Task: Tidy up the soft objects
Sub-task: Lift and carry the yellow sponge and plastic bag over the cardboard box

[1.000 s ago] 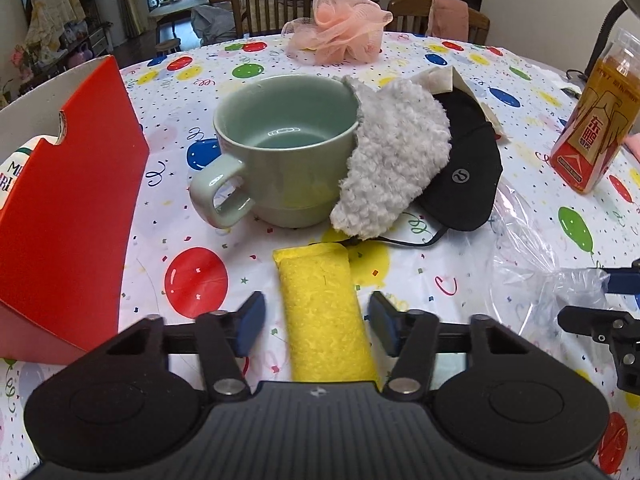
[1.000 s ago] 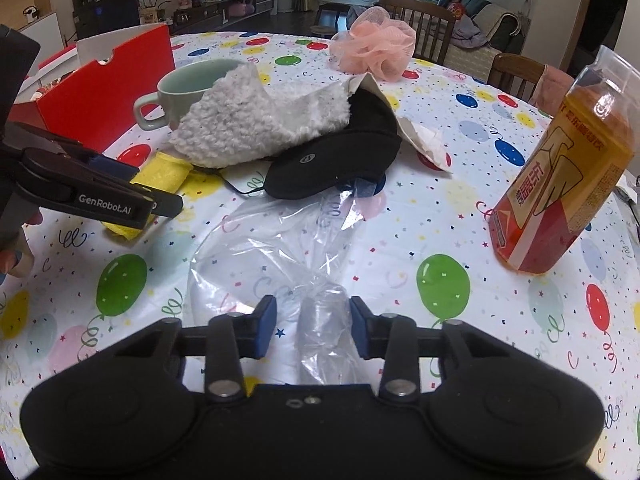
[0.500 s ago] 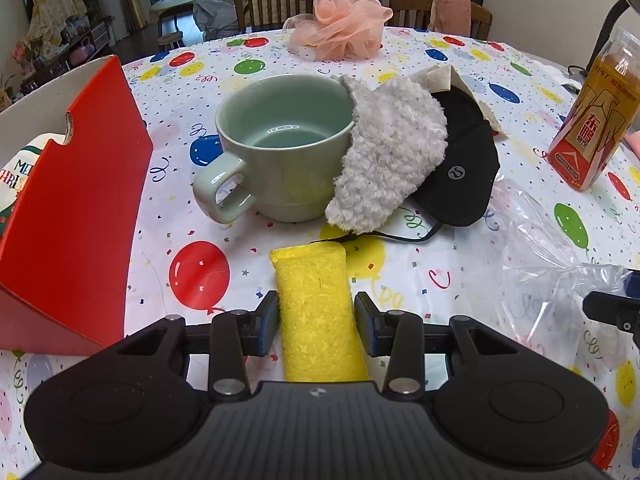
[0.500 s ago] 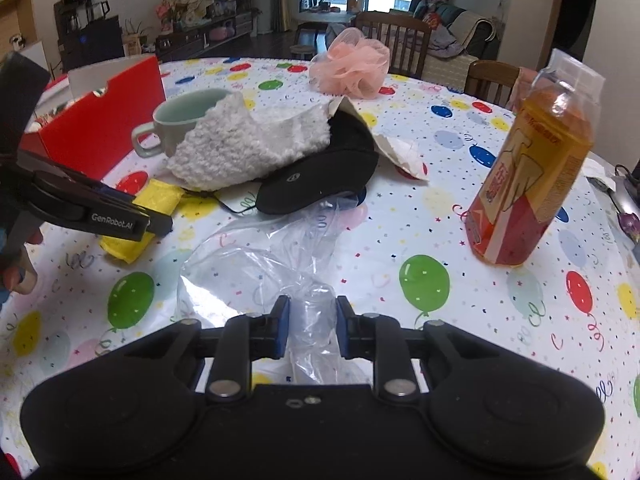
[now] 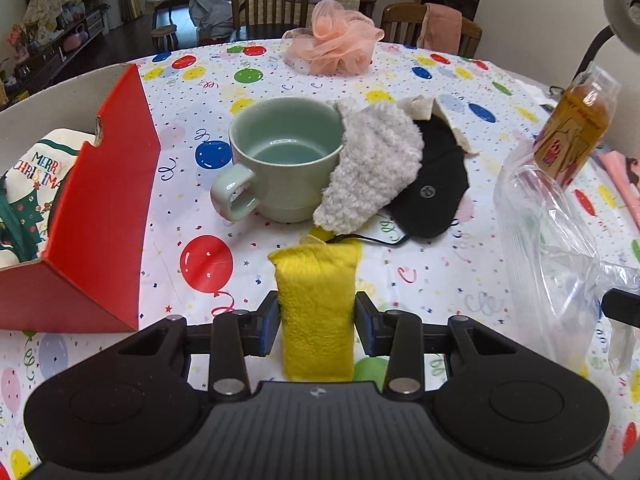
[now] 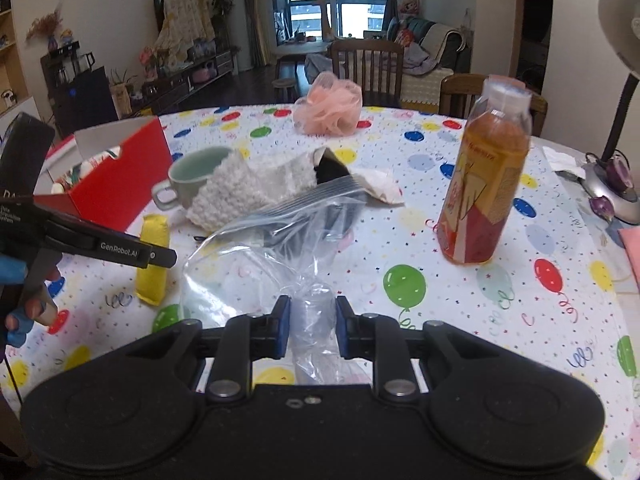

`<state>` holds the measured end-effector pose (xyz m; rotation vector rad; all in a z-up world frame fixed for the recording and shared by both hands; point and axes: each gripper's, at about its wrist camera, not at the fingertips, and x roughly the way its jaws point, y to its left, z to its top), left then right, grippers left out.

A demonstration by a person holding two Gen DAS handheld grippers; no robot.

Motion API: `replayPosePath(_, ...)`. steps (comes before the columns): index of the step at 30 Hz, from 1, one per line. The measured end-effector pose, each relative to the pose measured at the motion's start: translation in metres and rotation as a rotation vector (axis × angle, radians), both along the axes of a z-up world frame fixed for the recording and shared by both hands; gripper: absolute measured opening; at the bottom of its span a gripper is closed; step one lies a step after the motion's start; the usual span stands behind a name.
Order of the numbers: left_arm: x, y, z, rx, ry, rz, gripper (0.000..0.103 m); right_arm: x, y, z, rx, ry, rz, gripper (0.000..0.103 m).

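While my left gripper (image 5: 316,328) is pinching the yellow sponge (image 5: 316,312) just off the tablecloth (image 5: 420,272), my right gripper (image 6: 308,330) is clamping the bunched clear bag (image 6: 276,256), lifting it. Nothing bagged yet; fleece cloth (image 5: 372,168), black mask (image 5: 436,184) and pink pouf (image 5: 336,42) still waiting.

A yellow cloth (image 5: 316,312) lies on the desk (image 5: 400,80), whose white cover bears coloured balloons and confetti. The mug (image 5: 280,160) is pale green, the box (image 5: 100,216) red, the mesh puff (image 5: 336,44) pink.
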<state>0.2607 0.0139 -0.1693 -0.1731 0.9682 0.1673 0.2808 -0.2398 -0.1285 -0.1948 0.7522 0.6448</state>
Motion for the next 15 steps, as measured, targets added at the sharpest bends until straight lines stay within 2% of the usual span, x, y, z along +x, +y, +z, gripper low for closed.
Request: replayPosePath(15,-0.031,0.010,0.051,-0.063,-0.054,-0.041,0.038,-0.022,0.013,0.044,0.069,-0.007,-0.012,0.021)
